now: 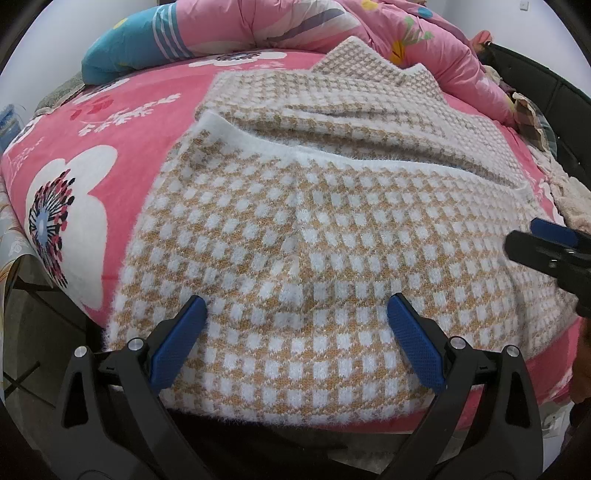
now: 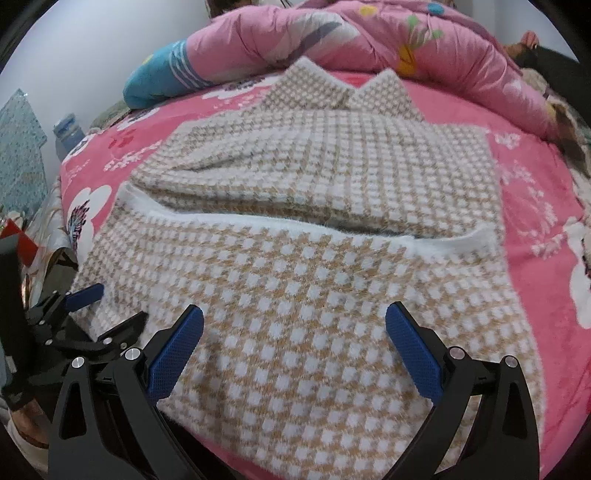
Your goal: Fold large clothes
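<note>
A large tan-and-white checked knit garment (image 1: pixel 314 229) lies spread on the pink bed, its near half folded back over the far half, with a white fuzzy hem (image 1: pixel 280 147) running across the middle. The same garment (image 2: pixel 306 266) fills the right wrist view, collar points toward the quilt. My left gripper (image 1: pixel 297 317) is open just above the near edge of the cloth, nothing between its blue pads (image 1: pixel 177 343). My right gripper (image 2: pixel 295 325) is open too, over the near right part. The left gripper also shows at the left edge of the right wrist view (image 2: pixel 85 317), and the right gripper (image 1: pixel 550 243) at the right edge of the left view.
A pink floral bedsheet (image 1: pixel 122 122) covers the bed. A rumpled pink quilt (image 1: pixel 288 22) with a teal end (image 1: pixel 125 48) lies along the far side. A dark bed frame (image 1: pixel 535 74) rises at the right. A water jug (image 2: pixel 68 129) stands beyond the bed's left edge.
</note>
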The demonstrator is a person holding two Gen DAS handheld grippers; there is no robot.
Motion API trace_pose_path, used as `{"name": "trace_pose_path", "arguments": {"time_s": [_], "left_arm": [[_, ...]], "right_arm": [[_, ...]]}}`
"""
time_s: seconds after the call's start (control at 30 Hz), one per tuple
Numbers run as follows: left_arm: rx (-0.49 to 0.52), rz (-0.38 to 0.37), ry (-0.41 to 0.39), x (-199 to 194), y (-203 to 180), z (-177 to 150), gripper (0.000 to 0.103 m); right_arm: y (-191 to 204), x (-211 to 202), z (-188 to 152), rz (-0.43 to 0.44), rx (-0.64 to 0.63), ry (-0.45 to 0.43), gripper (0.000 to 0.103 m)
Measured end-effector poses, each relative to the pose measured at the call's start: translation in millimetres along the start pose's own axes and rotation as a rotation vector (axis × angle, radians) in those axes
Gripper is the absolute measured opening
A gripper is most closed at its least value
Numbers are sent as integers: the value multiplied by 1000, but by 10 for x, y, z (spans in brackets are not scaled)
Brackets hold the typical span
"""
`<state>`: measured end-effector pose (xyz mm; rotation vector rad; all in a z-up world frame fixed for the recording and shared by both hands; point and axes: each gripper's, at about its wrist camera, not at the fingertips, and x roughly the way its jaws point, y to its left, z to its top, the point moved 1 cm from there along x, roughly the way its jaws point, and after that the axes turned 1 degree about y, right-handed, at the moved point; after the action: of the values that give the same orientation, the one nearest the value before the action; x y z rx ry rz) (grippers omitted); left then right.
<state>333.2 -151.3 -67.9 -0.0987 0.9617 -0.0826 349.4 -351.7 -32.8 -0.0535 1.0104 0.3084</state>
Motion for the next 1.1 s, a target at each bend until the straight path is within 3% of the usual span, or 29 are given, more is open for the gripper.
{"name": "trace_pose_path", "arguments": {"time_s": [0.33,0.53,0.73,0.93,1.1], "left_arm": [[8,2,5,-7,-1,-5,95],[31,3,10,-5,-17,-40,95],[31,-42,22,-174,70,-66,95],[80,-22,-160,-786,173,16,95],[128,19,-236,-966,215,313,95]], "right_arm": [[-22,174,-21,6,6,34,97],[-124,211,-23,54,64,54,97],[-140,201,-19,68,44,64,97],[-180,91,143,106,27,101,97],[-194,-335,560,146,-64,-29,97]]}}
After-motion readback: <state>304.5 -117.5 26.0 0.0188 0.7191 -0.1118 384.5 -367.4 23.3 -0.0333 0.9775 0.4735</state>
